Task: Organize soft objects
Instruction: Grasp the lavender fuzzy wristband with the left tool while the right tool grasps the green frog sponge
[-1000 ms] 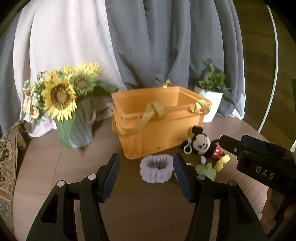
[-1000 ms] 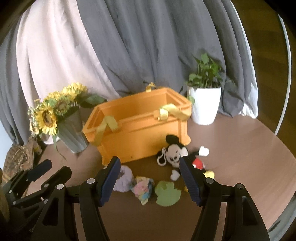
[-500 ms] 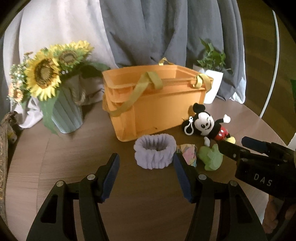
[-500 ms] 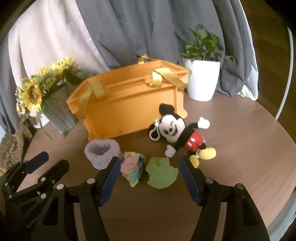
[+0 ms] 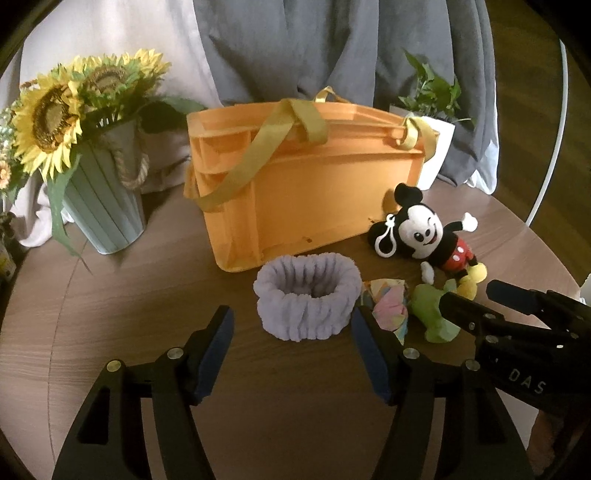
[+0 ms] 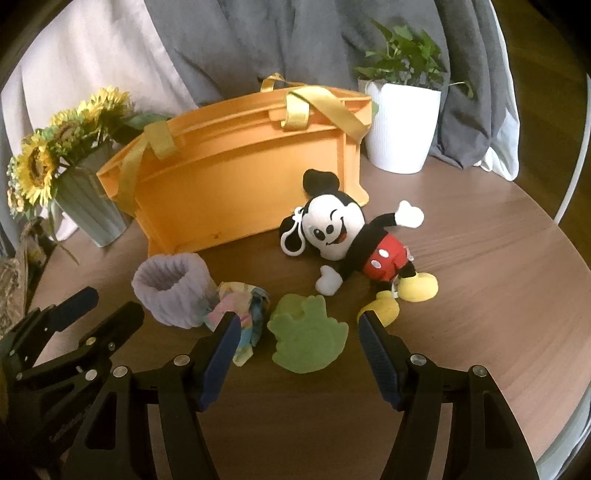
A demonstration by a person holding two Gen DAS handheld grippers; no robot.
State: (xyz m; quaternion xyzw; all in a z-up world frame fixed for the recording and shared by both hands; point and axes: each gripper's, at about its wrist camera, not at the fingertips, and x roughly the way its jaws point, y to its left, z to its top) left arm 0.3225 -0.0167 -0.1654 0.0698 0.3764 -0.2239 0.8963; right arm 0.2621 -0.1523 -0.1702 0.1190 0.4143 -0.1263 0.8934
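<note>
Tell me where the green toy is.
In the right wrist view the green toy lies on the table, just ahead of the right gripper, between the pastel cloth and the mouse plush.

Round wooden table point(image 6: 480, 266), brown, grain visible, with pale rim. Backdrop: grey curtain point(image 5: 314, 48) in heavy folds, white curtain point(image 5: 110, 33) on the left. Wooden floor point(image 5: 524, 92) beyond the table on the right. Soft daylight from the left; shadows fall on the tabletop towards the right.
</note>
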